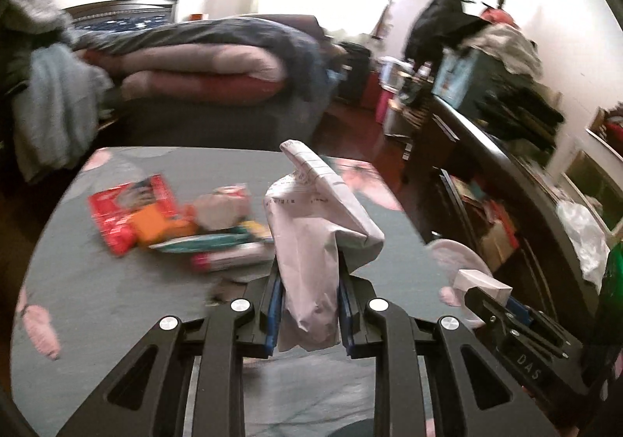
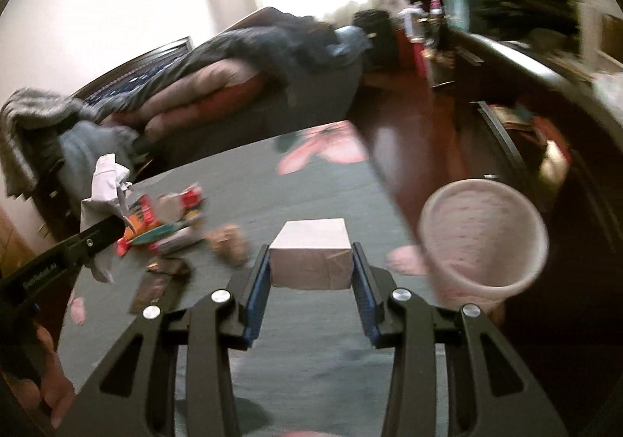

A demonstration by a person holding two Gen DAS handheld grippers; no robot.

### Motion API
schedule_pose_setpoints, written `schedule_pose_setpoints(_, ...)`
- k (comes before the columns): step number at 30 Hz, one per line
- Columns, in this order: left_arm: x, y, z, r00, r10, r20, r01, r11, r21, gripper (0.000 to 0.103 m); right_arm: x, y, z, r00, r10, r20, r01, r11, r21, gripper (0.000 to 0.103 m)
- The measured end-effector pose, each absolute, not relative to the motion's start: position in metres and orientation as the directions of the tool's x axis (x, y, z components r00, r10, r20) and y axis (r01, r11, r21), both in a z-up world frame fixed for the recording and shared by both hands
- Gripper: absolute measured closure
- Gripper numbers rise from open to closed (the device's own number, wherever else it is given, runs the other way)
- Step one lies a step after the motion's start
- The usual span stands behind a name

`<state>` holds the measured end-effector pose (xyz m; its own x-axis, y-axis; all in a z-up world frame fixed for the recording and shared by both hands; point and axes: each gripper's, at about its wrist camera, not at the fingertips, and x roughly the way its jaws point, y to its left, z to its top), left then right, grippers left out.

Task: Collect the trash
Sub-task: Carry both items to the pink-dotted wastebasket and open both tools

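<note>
My left gripper (image 1: 309,295) is shut on a crumpled white paper bag (image 1: 311,227) and holds it above the grey-green table (image 1: 117,281). It also shows in the right wrist view (image 2: 103,219) at the left. My right gripper (image 2: 311,273) is shut on a small white box (image 2: 311,254), seen in the left wrist view (image 1: 484,281) at the right. A pink bin (image 2: 483,238) stands open just right of the box, beside the table. More trash lies on the table: a red packet (image 1: 128,211), an orange wrapper (image 1: 163,225) and other wrappers (image 1: 229,242).
A bed with piled bedding (image 1: 202,59) stands beyond the table. A dark cluttered dresser (image 1: 506,149) runs along the right. Brown scraps (image 2: 229,242) and a dark wrapper (image 2: 159,281) lie on the table near my right gripper. The floor (image 2: 409,133) is red-brown.
</note>
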<state>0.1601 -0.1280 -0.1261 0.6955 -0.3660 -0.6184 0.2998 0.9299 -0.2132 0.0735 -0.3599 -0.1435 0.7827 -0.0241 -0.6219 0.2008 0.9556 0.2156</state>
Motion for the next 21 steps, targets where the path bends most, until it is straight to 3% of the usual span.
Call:
schedule_pose_setpoints(13,0.177,-0.277,-0.136,0.534,-0.512,-0.672,0.548,0.816,-0.186,0.079,0.048,-0.470,-0.170,0.744,-0.193,-0.639,0.420,0.879,0.224,0.063)
schedule_pose_setpoints(21,0.206,-0.374,-0.171,0.404,-0.530,-0.746,0.643,0.744,-0.181,0.079,0.062,-0.534,-0.209,0.706,-0.207,-0.678,0.497,0.826,0.265,0.063)
